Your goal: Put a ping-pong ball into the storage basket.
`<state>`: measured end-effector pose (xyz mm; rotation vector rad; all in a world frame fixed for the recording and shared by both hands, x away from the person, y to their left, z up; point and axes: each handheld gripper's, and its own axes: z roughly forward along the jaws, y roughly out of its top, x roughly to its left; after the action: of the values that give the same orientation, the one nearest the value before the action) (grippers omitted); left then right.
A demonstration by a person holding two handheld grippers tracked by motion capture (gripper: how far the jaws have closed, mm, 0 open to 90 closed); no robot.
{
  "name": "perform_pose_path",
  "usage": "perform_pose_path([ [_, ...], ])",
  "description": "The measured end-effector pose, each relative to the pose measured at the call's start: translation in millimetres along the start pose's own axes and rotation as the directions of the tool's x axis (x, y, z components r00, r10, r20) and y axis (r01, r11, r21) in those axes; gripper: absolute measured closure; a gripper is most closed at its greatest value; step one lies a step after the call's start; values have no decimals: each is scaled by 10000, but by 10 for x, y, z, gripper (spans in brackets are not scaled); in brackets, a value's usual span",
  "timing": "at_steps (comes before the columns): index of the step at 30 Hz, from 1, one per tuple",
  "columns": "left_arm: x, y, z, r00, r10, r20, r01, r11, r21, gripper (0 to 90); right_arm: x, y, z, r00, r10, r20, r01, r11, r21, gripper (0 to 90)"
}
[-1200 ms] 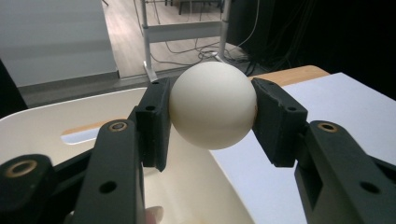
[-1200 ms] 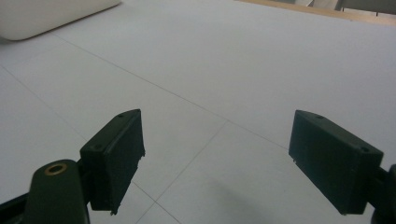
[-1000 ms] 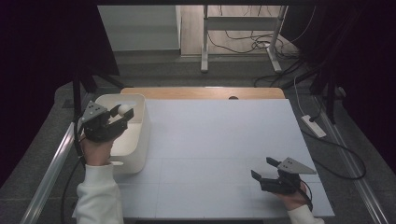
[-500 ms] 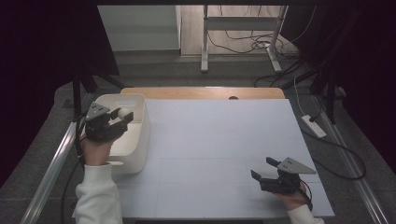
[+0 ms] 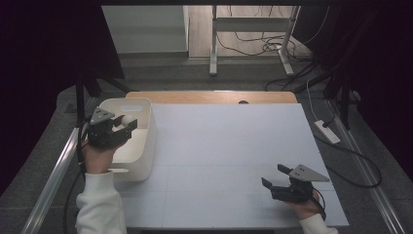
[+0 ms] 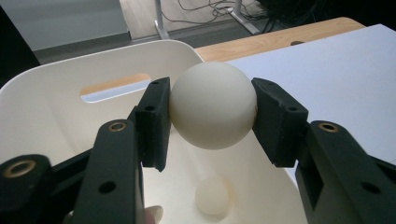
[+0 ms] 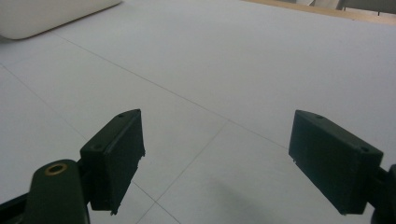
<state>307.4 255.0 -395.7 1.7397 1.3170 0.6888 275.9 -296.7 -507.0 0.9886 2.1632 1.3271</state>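
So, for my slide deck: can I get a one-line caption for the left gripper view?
Left gripper clamps a white ball above the white bin, where another ball lies.

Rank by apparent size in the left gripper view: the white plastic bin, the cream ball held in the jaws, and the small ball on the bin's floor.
1. White plastic bin, largest.
2. Cream ball held by the left gripper.
3. Small ball on the bin's floor.
The held ball is nearer the camera, so the two balls may truly be alike.
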Motion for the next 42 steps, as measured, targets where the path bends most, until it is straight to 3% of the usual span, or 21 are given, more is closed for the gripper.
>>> perform_pose_path([
  [10,6,3,-9,9998,-70,-183,71,9999,72,457,0,0,0,10000,-18,-12,18,10000,-1,183],
  [13,-2,15,-2,9990,-173,-422,176,9998,76,316,1,0,0,10000,-9,-16,9,10000,-7,182],
  [18,-13,27,-16,9989,-212,-423,213,9998,8,237,1,1,-2,10000,-5,-12,5,10000,-8,183],
  [22,-49,39,-23,9999,-151,60,151,9998,-134,228,2,0,-1,10000,4,-15,-4,10000,5,183],
  [24,-49,39,-23,9999,-151,60,151,9998,-134,226,1,0,0,10000,-9,-13,9,10000,-1,183],
  [28,-97,55,-18,9980,-33,627,53,9995,-325,210,0,1,-1,10000,-5,-3,5,10000,-4,182],
  [35,-218,78,9,9879,344,1513,-285,9987,-413,193,-5,3,-7,10000,-29,22,29,10000,-24,182],
  [38,-291,71,36,9793,574,1939,-494,9977,-456,187,-5,5,-8,10000,-31,30,31,10000,-42,182],
  [42,-387,54,67,9746,967,2019,-912,9952,-366,180,-6,6,-6,10000,-43,29,43,10000,-48,182],
])
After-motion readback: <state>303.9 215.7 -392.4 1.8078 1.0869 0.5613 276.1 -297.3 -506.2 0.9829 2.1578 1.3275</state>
